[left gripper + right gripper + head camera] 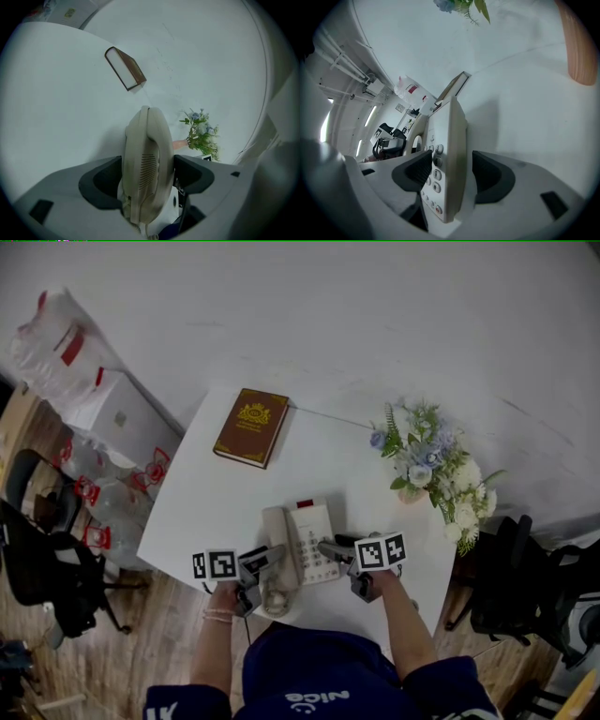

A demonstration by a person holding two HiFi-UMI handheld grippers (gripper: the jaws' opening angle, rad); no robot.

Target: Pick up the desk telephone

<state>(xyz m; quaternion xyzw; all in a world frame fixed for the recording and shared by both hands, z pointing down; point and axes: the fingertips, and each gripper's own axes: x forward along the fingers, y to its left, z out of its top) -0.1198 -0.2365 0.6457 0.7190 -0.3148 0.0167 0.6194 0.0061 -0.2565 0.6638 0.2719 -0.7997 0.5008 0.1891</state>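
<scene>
A beige desk telephone (314,540) sits near the front edge of the white table (206,502). Its handset (278,559) lies along the base's left side. My left gripper (265,565) is shut on the handset (147,164); in the left gripper view both pads (110,180) press its sides. My right gripper (332,550) reaches in from the right. In the right gripper view the keypad base (450,159) stands on edge between the jaws of that gripper (452,174). A narrow gap shows at the right pad (485,176), so it is open.
A brown book (251,427) lies at the table's far side. A bunch of blue and white flowers (436,470) stands at the right edge, in a pink vase (579,42). Black chairs (516,587) flank the table, and plastic bags (56,343) lie at the far left.
</scene>
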